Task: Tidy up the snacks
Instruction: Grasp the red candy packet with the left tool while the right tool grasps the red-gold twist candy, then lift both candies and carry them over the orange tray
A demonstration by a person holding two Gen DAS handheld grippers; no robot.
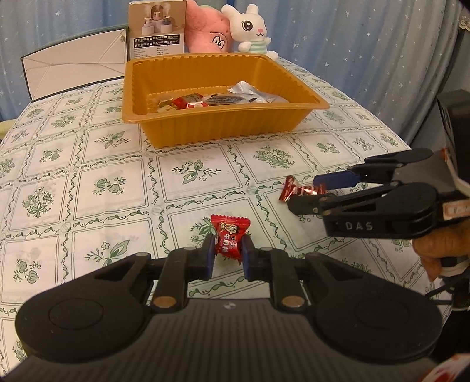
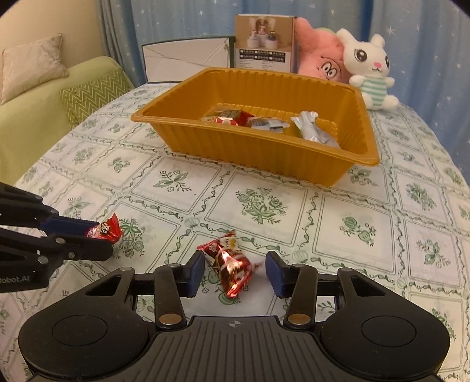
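My left gripper [image 1: 227, 255] is shut on a red wrapped candy [image 1: 230, 235], held low over the tablecloth; it also shows in the right wrist view [image 2: 104, 230]. My right gripper [image 2: 235, 271] is open, its fingers either side of a shiny red snack packet [image 2: 230, 263] that lies on the table; the packet also shows in the left wrist view [image 1: 299, 189]. An orange plastic tray [image 1: 223, 129] stands beyond, holding several wrapped snacks [image 2: 264, 122].
Behind the tray are a product box [image 1: 157, 28], a pink plush [image 1: 205, 26], a white bunny plush [image 1: 252, 26] and an open white box [image 1: 73, 64]. A green sofa [image 2: 44, 102] is at the left of the table.
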